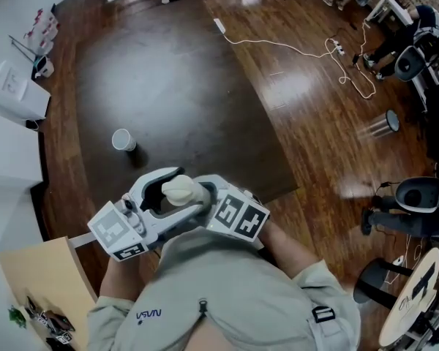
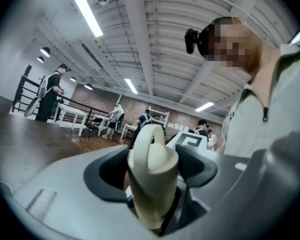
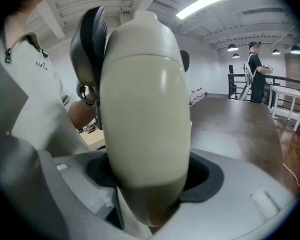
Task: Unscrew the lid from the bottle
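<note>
grip | left hand-held gripper point(image 2: 152, 170) clamped on lid point(image 2: 149, 149), pointing level | right hand-held gripper point(image 3: 149, 176) clasping bottle point(image 3: 145, 109) body, tilted downward | both meet just before person's shirt point(image 1: 227, 284)

One cream bottle point(image 1: 180, 190) with one lid point(image 2: 151, 139). Two tools: left gripper point(image 2: 152, 168), right gripper point(image 3: 150, 176). One white cup point(image 1: 122, 139) at ten o'clock from the bottle, on one dark table point(image 1: 168, 72). Perhaps five people point(image 2: 50, 96) in the background.

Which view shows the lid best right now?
Left gripper view: the lid sits centred between the jaws, loop handle clear. Right gripper view shows mostly the bottle body; head view, only the lid's top.
</note>
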`<state>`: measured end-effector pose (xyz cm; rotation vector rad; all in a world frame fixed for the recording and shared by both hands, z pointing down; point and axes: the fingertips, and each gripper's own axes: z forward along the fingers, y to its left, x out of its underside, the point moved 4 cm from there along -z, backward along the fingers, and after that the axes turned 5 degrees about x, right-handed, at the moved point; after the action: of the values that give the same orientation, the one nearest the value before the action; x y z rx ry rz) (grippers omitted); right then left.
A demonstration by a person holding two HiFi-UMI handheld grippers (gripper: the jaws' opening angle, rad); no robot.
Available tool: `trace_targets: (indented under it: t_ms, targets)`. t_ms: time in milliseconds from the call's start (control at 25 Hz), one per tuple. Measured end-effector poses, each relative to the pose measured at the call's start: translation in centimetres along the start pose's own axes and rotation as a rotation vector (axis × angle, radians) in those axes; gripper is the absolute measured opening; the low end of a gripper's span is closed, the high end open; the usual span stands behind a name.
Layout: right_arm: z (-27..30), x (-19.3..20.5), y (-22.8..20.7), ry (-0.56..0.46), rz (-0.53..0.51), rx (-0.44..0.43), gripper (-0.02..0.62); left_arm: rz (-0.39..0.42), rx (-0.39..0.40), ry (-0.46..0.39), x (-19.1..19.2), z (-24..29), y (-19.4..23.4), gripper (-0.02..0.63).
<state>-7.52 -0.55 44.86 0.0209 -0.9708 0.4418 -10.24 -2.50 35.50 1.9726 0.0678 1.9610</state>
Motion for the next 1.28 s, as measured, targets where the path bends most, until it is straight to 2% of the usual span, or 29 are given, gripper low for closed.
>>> trace_targets:
  t_ms: [200, 360, 440, 560, 800, 920, 1000, 1160, 1280]
  targets:
    - [-0.4, -0.2, 0.6, 0.013, -0.061, -0.097, 0.311, 0.015, 0.111, 0.005, -0.5, 0.3, -0.7, 0.303]
    - [-0.7, -0.6, 1.9, 0.012, -0.108, -0.234, 0.31, -0.009, 0.255, -0.016, -1.0, 0.5, -1.8, 0.304]
    - [-0.8, -0.6, 2.3, 0.017, -0.127, -0.29, 0.31, 0.008, 0.296, -0.02, -1.0, 0.2, -2.0, 0.304]
    - [-0.8, -0.6, 2.1, 0.023, -0.145, -0.304, 0.31, 0.057, 0.281, -0.018, -0.8, -0.2, -1.7, 0.304]
    - [-0.7, -1.3, 1.3, -0.03, -0.106, -0.25, 0.308, 0.008, 0.217, -0.07, -1.2, -1.0, -0.6, 0.302]
    - [-0.1, -1.3, 0.2, -0.007, -0.108, -0.14, 0.307, 0.009, 0.123, -0.055, -1.0, -0.7, 0.4, 0.301]
    - [0.4, -1.3, -1.4, 0.008, -0.096, -0.014, 0.308, -0.036, -0.009, -0.068, -0.7, -0.6, 1.7, 0.302]
    - [1.2, -1.3, -4.3, 0.042, -0.095, 0.253, 0.308, -0.187, -0.308, -0.158, 0.3, -0.6, 4.2, 0.302]
    - [1.6, -1.1, -5.2, 0.039, -0.105, 0.373, 0.308, -0.207, -0.423, -0.196, 0.5, -0.4, 4.5, 0.302]
